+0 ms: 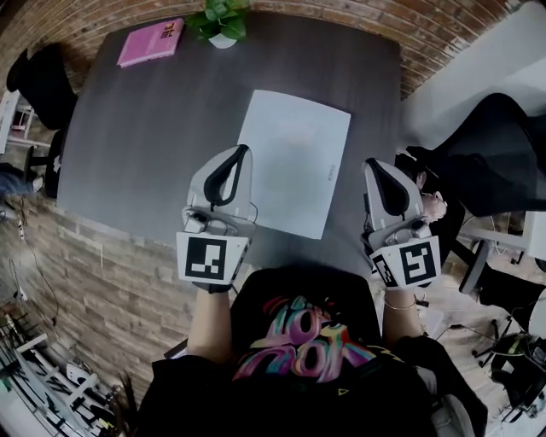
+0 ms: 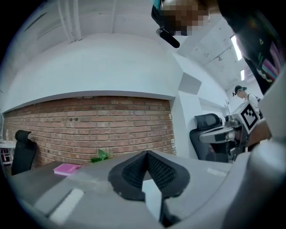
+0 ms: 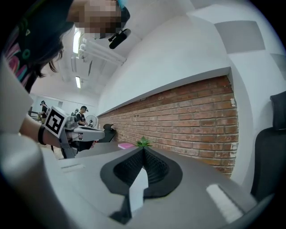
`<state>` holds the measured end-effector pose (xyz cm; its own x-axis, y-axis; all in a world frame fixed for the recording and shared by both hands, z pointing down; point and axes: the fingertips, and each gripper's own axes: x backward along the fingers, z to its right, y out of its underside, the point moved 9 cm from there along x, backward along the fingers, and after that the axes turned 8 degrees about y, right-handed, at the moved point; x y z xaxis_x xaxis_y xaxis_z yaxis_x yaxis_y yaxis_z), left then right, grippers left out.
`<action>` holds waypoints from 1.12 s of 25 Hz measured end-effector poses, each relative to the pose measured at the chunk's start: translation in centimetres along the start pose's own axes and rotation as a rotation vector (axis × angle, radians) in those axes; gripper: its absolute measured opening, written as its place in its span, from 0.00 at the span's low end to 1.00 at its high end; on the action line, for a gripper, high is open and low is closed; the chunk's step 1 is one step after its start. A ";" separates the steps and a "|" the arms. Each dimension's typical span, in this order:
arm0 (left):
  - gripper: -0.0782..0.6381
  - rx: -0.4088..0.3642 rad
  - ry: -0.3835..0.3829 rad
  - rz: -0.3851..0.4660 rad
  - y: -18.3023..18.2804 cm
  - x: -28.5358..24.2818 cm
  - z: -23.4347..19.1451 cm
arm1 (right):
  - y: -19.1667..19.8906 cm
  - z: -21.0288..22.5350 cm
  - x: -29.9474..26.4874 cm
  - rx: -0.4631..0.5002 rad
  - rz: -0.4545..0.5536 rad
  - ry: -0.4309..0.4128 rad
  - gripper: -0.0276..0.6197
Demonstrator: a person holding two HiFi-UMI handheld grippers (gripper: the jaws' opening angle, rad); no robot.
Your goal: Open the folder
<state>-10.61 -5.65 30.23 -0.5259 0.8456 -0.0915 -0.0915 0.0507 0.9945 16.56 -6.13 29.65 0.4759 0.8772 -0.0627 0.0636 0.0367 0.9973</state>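
Note:
A white folder (image 1: 294, 162) lies closed and flat in the middle of the dark grey table (image 1: 153, 145). My left gripper (image 1: 245, 149) is shut and empty, its tip over the folder's left edge. My right gripper (image 1: 370, 162) is also shut and empty; it hovers just right of the folder, near the table's right edge. In the left gripper view the jaws (image 2: 146, 154) meet at the tip, and a white strip of folder (image 2: 152, 197) shows below them. The right gripper view shows its own jaws (image 3: 143, 150) closed together, with the left gripper (image 3: 80, 132) off to the side.
A pink book (image 1: 151, 41) lies at the table's far left corner, and a small potted plant (image 1: 222, 21) stands at the far edge. A brick wall runs behind the table. Black office chairs stand at the left (image 1: 38, 81) and right (image 1: 503, 145).

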 end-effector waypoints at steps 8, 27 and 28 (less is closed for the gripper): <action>0.11 -0.020 0.147 0.000 -0.1 -2.6 -0.3 | 0.3 0.2 1.1 -0.018 -0.035 0.101 0.05; 0.11 -0.041 0.344 -0.076 2.3 -3.5 2.1 | 6.2 -1.2 3.5 -0.252 -0.211 0.157 0.12; 0.11 -0.042 0.349 -0.080 2.4 -3.6 2.2 | 6.9 -1.3 3.4 -0.263 -0.225 0.148 0.13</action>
<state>-7.06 -7.37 33.09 -0.7723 0.6068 -0.1878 -0.1748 0.0812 0.9813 17.44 -2.29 36.33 0.3428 0.8922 -0.2940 -0.0842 0.3409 0.9363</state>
